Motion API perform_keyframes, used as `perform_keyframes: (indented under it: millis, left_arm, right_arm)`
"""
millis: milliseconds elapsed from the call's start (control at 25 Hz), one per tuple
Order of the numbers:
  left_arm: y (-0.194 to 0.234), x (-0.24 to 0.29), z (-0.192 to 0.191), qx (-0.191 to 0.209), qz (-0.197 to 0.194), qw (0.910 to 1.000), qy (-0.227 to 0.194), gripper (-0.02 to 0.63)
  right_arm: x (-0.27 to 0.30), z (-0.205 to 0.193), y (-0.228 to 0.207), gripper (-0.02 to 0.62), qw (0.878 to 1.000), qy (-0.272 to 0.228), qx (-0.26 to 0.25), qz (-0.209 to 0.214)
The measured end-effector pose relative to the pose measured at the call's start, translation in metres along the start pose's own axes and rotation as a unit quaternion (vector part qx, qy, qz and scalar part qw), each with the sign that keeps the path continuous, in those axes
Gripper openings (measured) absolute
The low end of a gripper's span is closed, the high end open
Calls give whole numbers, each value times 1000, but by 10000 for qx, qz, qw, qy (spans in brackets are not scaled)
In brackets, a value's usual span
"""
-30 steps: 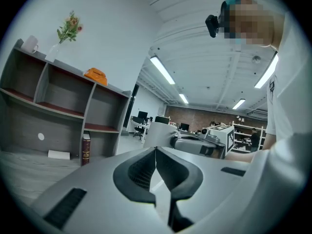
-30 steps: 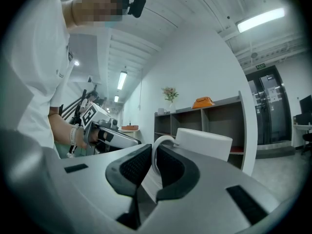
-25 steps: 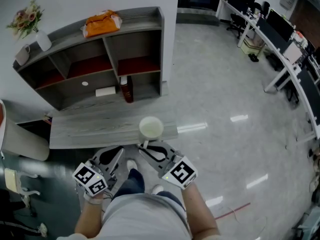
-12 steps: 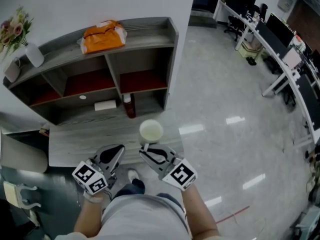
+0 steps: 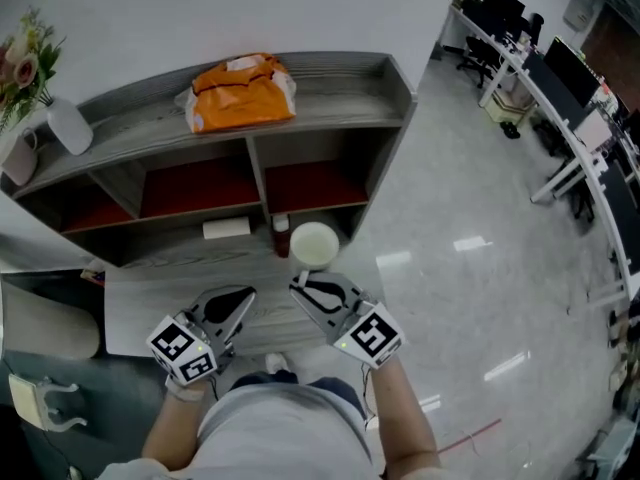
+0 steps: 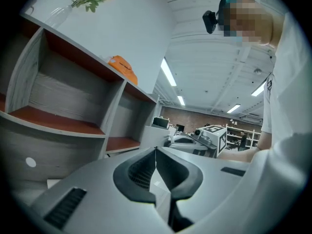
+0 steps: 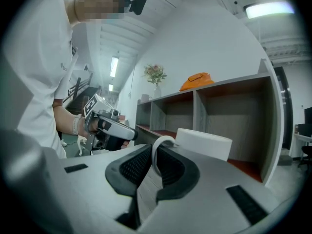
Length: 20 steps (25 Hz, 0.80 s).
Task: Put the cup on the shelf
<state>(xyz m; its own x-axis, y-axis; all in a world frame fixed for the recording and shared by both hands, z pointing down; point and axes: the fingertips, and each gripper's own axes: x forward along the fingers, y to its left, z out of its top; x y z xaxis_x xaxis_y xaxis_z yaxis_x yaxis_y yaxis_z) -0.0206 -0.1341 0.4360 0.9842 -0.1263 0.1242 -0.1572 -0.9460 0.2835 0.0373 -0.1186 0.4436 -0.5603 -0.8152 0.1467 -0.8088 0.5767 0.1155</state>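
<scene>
The white cup (image 5: 315, 243) hangs in front of the grey shelf unit (image 5: 330, 73), level with its lower right compartment. My right gripper (image 5: 303, 284) is shut on the cup's handle. In the right gripper view the handle (image 7: 158, 150) stands upright between the pads, the cup body (image 7: 204, 143) lies beyond the right gripper (image 7: 155, 162), and the shelf (image 7: 229, 96) is behind it. My left gripper (image 5: 238, 301) is beside it to the left, jaws shut and empty. The left gripper view shows the left gripper (image 6: 156, 152) with pads meeting and the shelf's red-lined compartments (image 6: 73, 126) ahead.
An orange bag (image 5: 240, 93), a vase of flowers (image 5: 60, 123) and a white mug (image 5: 18, 158) sit on the shelf's top. A white box (image 5: 226, 229) and a red bottle (image 5: 282, 236) stand on the grey desk (image 5: 150, 303). Office desks (image 5: 560, 78) line the right.
Both grippers and the cup have moved toward the shelf, which now looks larger and nearer. The cup has passed from over the desk's front edge to beside the red bottle.
</scene>
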Motion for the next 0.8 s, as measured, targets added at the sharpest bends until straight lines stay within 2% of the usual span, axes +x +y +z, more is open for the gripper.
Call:
perform_keyframes:
  millis: [200, 400, 800]
  left_arm:
    - [25, -5, 8, -11, 11, 10000, -14, 17]
    - [34, -7, 9, -84, 126, 9999, -39, 17]
    - [33, 9, 11, -266, 880, 9957, -122, 17]
  right_arm:
    - [27, 4, -19, 40, 9999, 46, -126, 67]
    - [43, 3, -34, 40, 9994, 103, -215, 239]
    - [57, -19, -65, 40, 9956, 318, -368, 799]
